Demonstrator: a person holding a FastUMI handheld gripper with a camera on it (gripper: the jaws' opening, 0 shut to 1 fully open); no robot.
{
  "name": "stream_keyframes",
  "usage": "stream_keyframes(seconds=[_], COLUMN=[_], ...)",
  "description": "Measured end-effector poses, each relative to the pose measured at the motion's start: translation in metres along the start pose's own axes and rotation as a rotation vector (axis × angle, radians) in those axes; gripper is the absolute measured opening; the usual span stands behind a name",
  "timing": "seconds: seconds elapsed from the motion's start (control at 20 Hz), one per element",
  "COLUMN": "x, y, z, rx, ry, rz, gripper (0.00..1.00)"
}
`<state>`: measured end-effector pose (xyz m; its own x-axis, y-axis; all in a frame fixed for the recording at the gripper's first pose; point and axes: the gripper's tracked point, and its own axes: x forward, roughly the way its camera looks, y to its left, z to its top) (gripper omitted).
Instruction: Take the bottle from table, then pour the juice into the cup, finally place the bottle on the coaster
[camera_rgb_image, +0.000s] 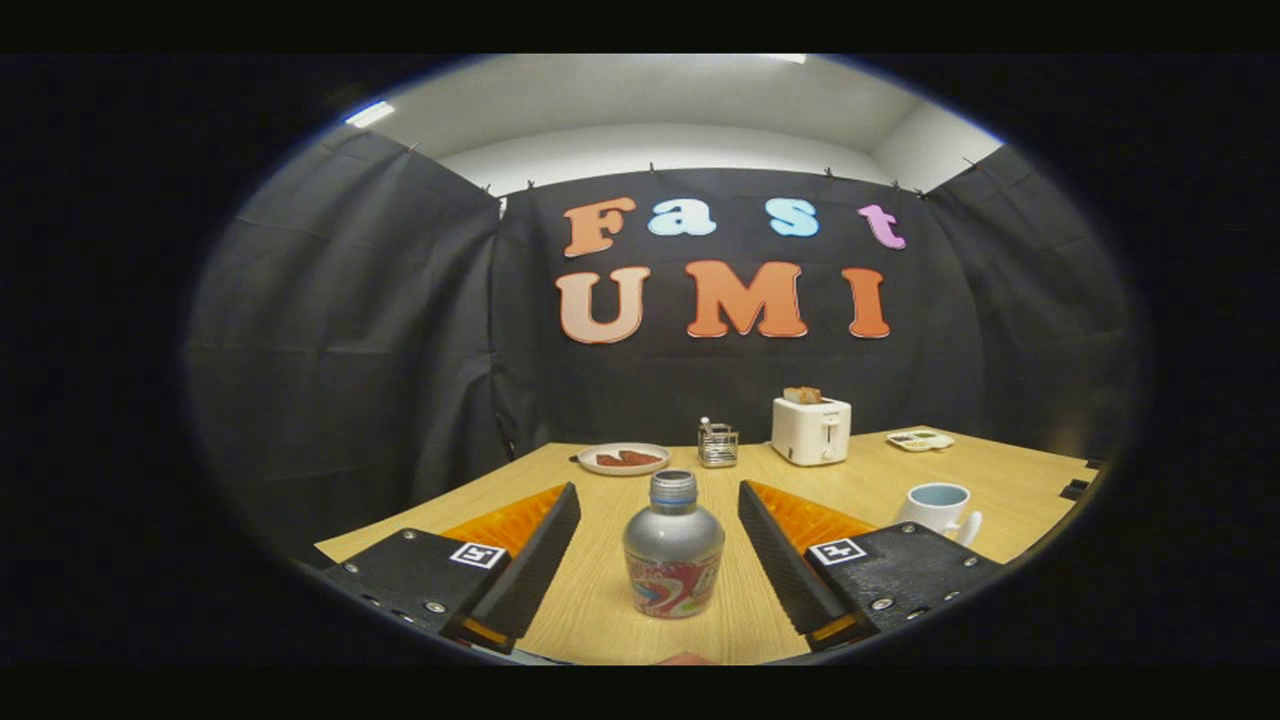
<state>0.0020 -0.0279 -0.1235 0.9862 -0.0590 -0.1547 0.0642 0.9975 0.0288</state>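
The gripper (660, 500) hangs low over the wooden table (590, 620) with its two fingers spread wide; the bottle (673, 548) stands upright on the table between them, with clear wood showing on either side of it, so neither finger touches it and nothing is clamped. The bottle is squat and rounded, silvery above, with a red patterned band around its lower body and a cap on its short neck.

Off to the right, just beyond the right finger, a white cup (941, 508) sits on the table with its handle turned toward the near right; its inside looks pale blue, though I cannot tell from here whether anything is in it.

Farther back, near the black cloth wall, a row of things lines the far side of the table: a white plate (623, 458) with something reddish-brown on it at the left; a small wire holder (717, 445) just right of the plate, almost straight beyond the bottle; a white toaster (811, 430) with toast poking out of its top; and, farthest right, a small flat dish (920, 439) whose contents are too small to make out.

At the near edge of the table, ahead of the bottle's base, a sliver of something reddish (685, 659) peeks in; it may be a coaster, but too little shows to be sure.
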Motion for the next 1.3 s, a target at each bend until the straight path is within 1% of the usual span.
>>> stream_keyframes(seconds=[0.35,0.5,0.75,0.85,0.95,1.05,1.1,1.15,1.3], x=[0.012,0.015,0.02,0.022,0.022,0.025,0.027,0.028,0.029], y=[-0.004,-0.003,-0.003,0.001,0.0,-0.002,-0.002,-0.002,-0.004], z=[-0.051,-0.076,-0.096,-0.099,-0.094,-0.091,-0.092,-0.091,-0.086], rx=[-0.006,0.022,0.038,0.052,0.056,0.06,0.059,0.055,0.055], ry=[0.098,0.153,0.201,0.201,0.177,0.167,0.172,0.169,0.159], rz=[-0.001,0.003,0.019,0.034,0.033,0.028,0.031,0.03,0.032], gripper=[0.95,0.95,0.95,0.94,0.94,0.9,0.84,0.79,0.75])
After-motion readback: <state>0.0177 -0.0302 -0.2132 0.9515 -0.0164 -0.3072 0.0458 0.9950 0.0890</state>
